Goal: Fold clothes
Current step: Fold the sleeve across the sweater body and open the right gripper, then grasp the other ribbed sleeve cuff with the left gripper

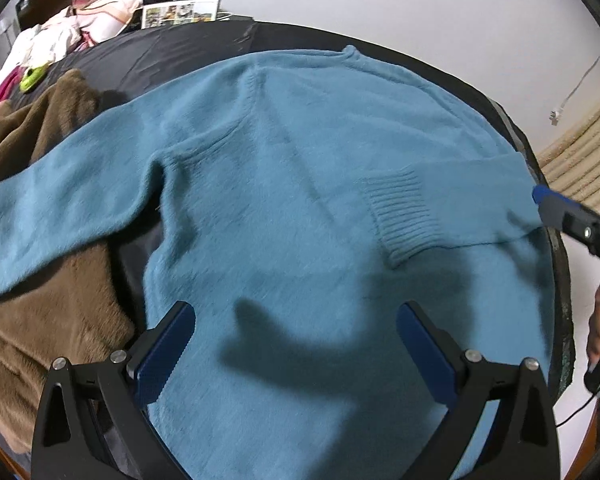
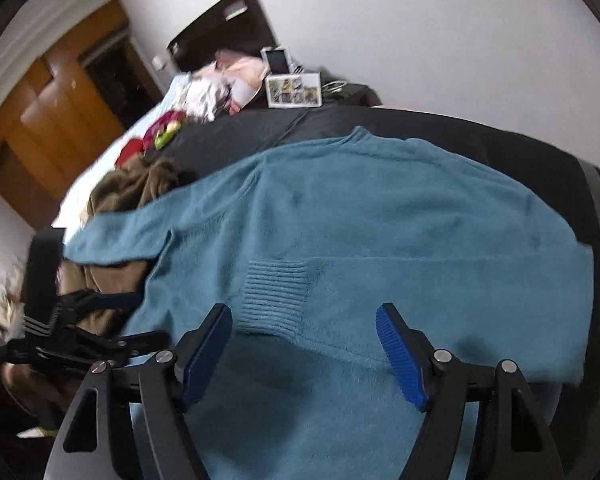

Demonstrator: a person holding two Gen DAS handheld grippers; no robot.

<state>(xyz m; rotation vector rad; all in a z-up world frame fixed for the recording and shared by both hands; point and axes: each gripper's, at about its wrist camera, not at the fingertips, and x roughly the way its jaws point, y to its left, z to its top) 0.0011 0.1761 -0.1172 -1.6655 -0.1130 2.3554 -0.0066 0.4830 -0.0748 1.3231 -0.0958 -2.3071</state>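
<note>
A teal knit sweater lies spread flat on a black sheet over the bed. One sleeve is folded across its body, the ribbed cuff near the middle. The other sleeve stretches left over a brown garment. My left gripper hangs open above the sweater's lower body, nothing between its blue pads. My right gripper is open too, just short of the folded cuff, and holds nothing. One of its fingers shows at the sweater's right edge.
A brown fleece garment is heaped left of the sweater. Bundled clothes, a green item and a picture box lie at the bed's far end. The bed's edge runs close on the right. A wooden door stands beyond.
</note>
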